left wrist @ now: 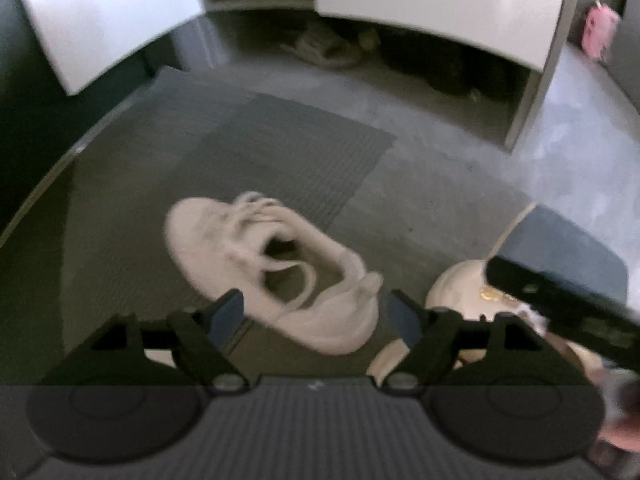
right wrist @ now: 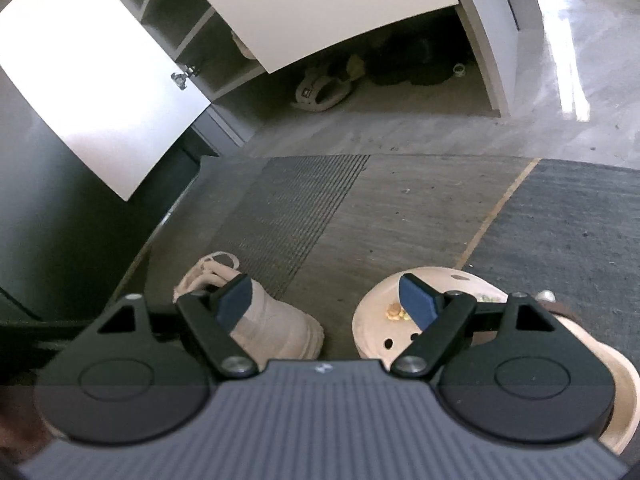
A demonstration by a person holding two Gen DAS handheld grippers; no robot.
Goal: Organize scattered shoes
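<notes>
We hold our left gripper (left wrist: 316, 316) wide open above a pale sneaker (left wrist: 272, 272), which lies blurred on the floor (left wrist: 420, 184) at the edge of a ribbed mat (left wrist: 304, 148); nothing sits between its pads. Our right gripper (right wrist: 326, 302) is also spread wide and empty, with the sneaker below its left finger and a cream clog (right wrist: 384, 320) below its right. More shoes (right wrist: 324, 88) rest under the open white cabinet (right wrist: 304, 12).
</notes>
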